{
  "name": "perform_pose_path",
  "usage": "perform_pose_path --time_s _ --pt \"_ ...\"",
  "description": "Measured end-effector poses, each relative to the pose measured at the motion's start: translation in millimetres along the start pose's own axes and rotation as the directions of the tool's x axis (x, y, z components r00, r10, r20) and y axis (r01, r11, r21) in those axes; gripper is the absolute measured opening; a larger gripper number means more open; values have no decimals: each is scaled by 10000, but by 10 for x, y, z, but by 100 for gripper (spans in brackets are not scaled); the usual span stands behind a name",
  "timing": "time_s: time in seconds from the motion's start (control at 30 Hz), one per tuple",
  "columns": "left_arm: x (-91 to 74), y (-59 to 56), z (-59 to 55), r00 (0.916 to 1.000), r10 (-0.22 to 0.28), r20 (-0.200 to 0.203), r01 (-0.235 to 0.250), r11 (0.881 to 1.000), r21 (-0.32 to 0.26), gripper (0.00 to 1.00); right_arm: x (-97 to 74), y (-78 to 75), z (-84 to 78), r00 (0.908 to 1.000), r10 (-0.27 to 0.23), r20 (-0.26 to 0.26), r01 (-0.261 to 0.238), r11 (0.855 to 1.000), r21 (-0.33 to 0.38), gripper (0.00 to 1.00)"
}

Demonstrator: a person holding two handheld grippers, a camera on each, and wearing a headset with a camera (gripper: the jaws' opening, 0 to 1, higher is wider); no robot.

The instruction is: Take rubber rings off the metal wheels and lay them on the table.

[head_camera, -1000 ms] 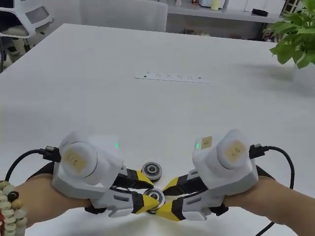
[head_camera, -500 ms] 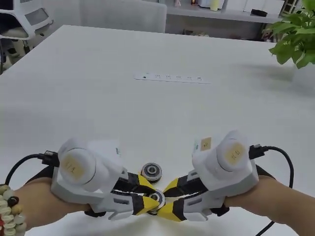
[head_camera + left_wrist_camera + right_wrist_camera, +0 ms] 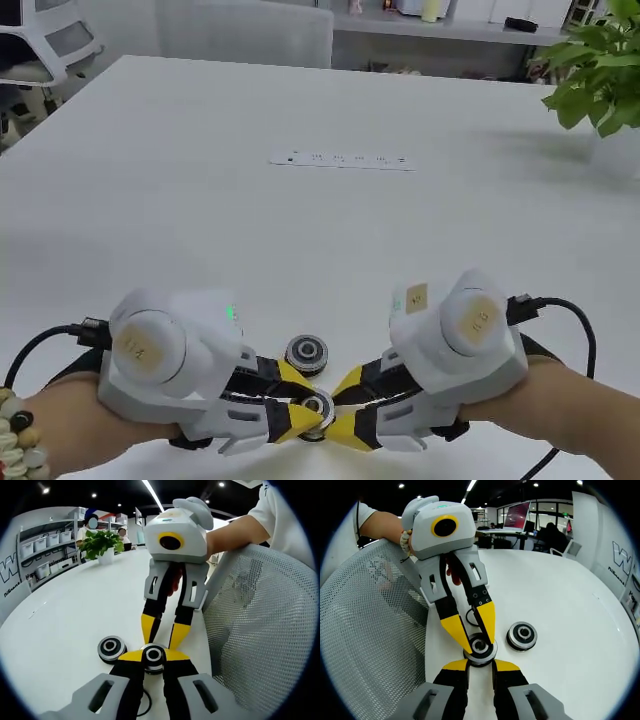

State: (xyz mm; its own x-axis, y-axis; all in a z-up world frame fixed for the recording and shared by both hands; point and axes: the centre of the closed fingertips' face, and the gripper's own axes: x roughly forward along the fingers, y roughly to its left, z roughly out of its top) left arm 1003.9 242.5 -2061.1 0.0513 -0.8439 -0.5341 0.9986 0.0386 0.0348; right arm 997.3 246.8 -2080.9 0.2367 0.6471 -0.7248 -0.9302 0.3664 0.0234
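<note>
Left gripper (image 3: pixel 152 656) and right gripper (image 3: pixel 481 664) both clamp the near wheel (image 3: pixel 480 647), just beside the far wheel (image 3: pixel 522 635).
Opposed pulls may slip, knocking it into that neighbour.

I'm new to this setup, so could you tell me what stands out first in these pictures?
The left gripper and right gripper meet nose to nose at the near edge of the table, their yellow tips crowding one small metal wheel. A second wheel lies on the table just beyond it.
</note>
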Motion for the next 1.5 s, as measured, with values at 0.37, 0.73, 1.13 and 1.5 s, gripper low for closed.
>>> perform_pose_path --time_s 0.37,0.73,1.13,1.5 --pt "-10 -3 4 10000 17 96 -17 10000 -56 8 -15 1 -13 9998 -34 -177 32 10000 -70 11" --pt "-21 5 5 9998 95 177 -94 9999 -108 8 -25 -64 -45 9982 -369 -475 389 9983 429 0" --pt "-24 8 1 9997 118 195 -117 9999 -40 8 -26 -88 -66 9924 -567 -1092 855 9560 2807 0" --pt "-27 30 -8 9996 187 194 -185 9998 -89 8 -78 -153 -59 9930 -795 -879 1115 8779 4657 0"
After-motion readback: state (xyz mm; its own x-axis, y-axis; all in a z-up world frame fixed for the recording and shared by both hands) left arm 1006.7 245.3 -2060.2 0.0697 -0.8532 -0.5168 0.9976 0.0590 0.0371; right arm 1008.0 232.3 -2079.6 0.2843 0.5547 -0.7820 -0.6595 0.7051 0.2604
